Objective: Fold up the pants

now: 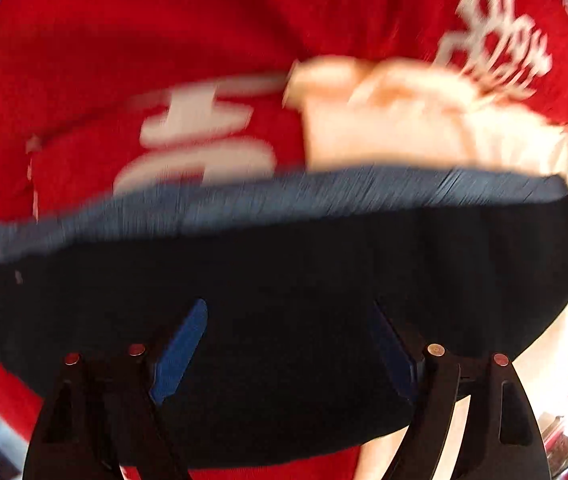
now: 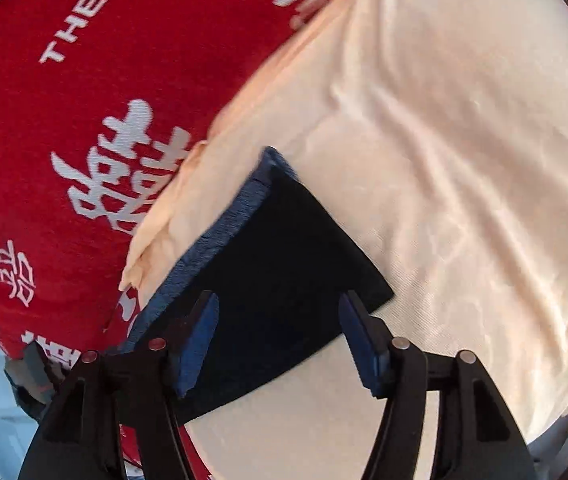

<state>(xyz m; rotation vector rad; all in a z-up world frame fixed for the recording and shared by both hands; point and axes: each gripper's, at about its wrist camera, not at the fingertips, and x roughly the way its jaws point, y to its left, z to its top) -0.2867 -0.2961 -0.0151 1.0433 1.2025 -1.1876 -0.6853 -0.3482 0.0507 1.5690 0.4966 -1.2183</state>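
On the red cloth (image 2: 95,92) with white lettering lie a cream garment (image 2: 444,140) and, on top of it, the dark navy pants (image 2: 284,264), already reduced to a compact folded block with a lighter blue ribbed band (image 2: 219,232) along 1 edge.

Your left gripper (image 1: 292,344) points almost straight down over the pants (image 1: 275,280). Its jaws stand wide apart, and the 2 blue pads (image 1: 181,348) have nothing pressed between them; the dark fabric lies below them, not in their grip. That view is blurred, so contact between fingertips and cloth cannot be confirmed.

Your right gripper (image 2: 284,340) sits over the near corner of the same block. Its jaws are moderately wide, 1 pad (image 2: 199,344) above the ribbed edge side and the other above the cream garment just past the pants' far edge. No fabric is pinched here either.

Judgement: the folding proper looks nearly or fully complete. The block shows stacked layers at the ribbed edge and a tidy outline, and both grippers are free of it. The step in hand appears to be the release after a fold, or a check of the result.

Next move, if 1 more fold is wanted: close 1 gripper on the ribbed band end, take all layers together, and carry it across without dragging the cream garment beneath. Otherwise, press the stack flat and withdraw both grippers cleanly.
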